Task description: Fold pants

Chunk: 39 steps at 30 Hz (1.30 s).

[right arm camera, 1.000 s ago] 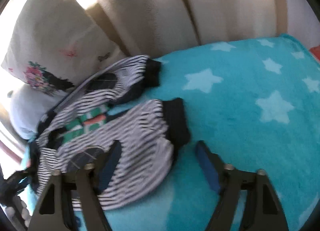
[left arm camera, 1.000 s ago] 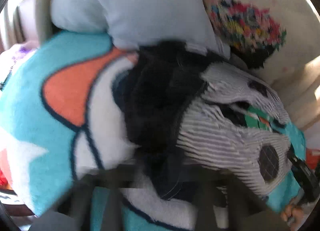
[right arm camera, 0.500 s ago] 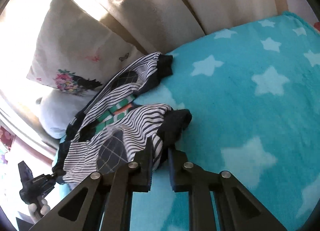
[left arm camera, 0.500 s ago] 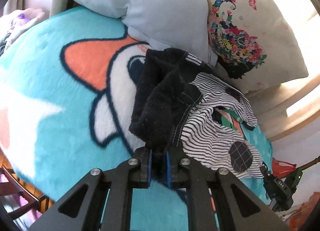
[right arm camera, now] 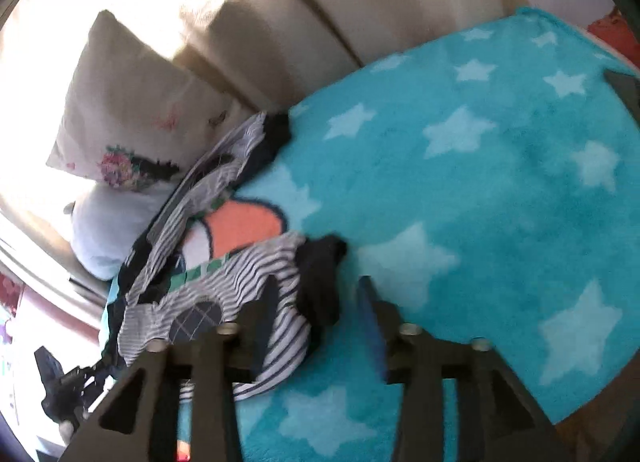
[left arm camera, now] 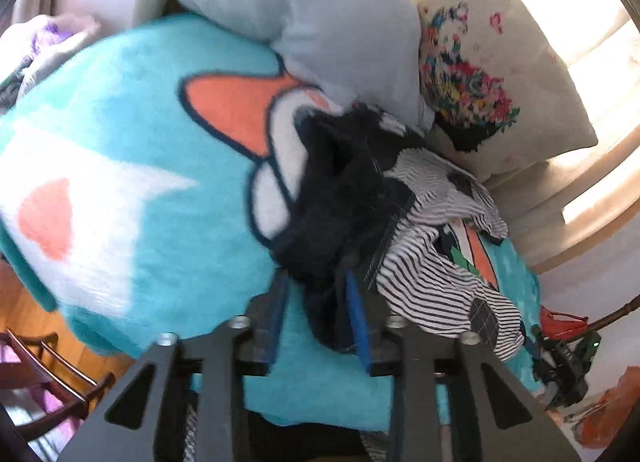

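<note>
The striped pants (left arm camera: 432, 282) lie crumpled on a teal blanket (left arm camera: 140, 121) on a sofa. Their dark waistband (left arm camera: 340, 197) is bunched up in front of my left gripper (left arm camera: 318, 302). Its jaws are opening, and a fold of the dark band hangs loose between them. In the right wrist view the pants (right arm camera: 240, 282) lie at the left, and one dark leg cuff (right arm camera: 320, 274) sits between the opening jaws of my right gripper (right arm camera: 320, 302), without being pressed. The other cuff (right arm camera: 276, 133) lies farther back by the cushions.
A pale blue pillow (left arm camera: 320, 13) and a floral pillow (left arm camera: 500, 73) lean on the beige sofa back (right arm camera: 320, 1) behind the pants. The star-patterned blanket (right arm camera: 480, 181) spreads wide to the right. A wooden chair (left arm camera: 48, 374) stands by the blanket's near left edge.
Half a second ago both grippers were shut on the pants, the left on the waistband and the right on a cuff. Both now stand apart, and the fabric has slackened and the legs spread.
</note>
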Motion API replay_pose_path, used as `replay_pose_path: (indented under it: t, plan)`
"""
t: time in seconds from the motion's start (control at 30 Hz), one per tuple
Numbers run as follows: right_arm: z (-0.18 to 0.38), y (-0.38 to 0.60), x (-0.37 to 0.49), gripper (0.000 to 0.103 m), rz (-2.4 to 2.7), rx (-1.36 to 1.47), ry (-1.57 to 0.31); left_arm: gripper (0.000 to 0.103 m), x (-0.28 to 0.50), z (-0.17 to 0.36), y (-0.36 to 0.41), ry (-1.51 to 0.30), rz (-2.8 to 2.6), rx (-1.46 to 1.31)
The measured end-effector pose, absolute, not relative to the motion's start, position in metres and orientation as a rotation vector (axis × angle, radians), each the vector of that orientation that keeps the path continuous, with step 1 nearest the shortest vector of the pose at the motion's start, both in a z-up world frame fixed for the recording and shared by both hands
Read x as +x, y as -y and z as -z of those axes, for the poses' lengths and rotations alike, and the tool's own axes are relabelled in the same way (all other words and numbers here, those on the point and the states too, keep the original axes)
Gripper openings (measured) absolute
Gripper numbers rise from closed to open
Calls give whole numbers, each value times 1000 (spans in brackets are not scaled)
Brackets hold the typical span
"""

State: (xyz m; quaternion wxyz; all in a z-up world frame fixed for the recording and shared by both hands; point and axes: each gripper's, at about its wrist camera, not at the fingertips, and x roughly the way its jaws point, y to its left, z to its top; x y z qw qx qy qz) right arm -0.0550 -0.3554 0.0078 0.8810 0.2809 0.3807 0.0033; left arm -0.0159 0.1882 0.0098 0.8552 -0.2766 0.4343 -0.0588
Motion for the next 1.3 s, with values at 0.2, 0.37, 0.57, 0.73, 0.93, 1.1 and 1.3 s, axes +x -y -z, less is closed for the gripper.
replay_pose_path:
  t: [0.2, 0.37, 0.57, 0.73, 0.93, 1.1, 1.3]
  plan:
    - [-41, 361, -20, 60, -16, 500, -771, 52, -9, -34, -204, -841, 78, -521]
    - [-47, 347, 70, 71, -96, 474, -844, 56, 17, -39, -182, -852, 124, -506]
    - [-11, 328, 167, 71, -109, 538, -982, 56, 23, -31, -151, -904, 173, -473]
    - [4, 324, 172, 13, -159, 637, -1030, 56, 23, -37, -154, -902, 149, -461]
    - [-25, 337, 110, 12, -163, 563, -963, 56, 30, -37, -161, -914, 145, -465]
    - [-21, 352, 75, 17, -137, 526, -1012, 56, 32, -37, -152, -920, 167, -449]
    - [-38, 371, 55, 33, -69, 429, -952, 65, 46, -42, -133, -943, 176, -285]
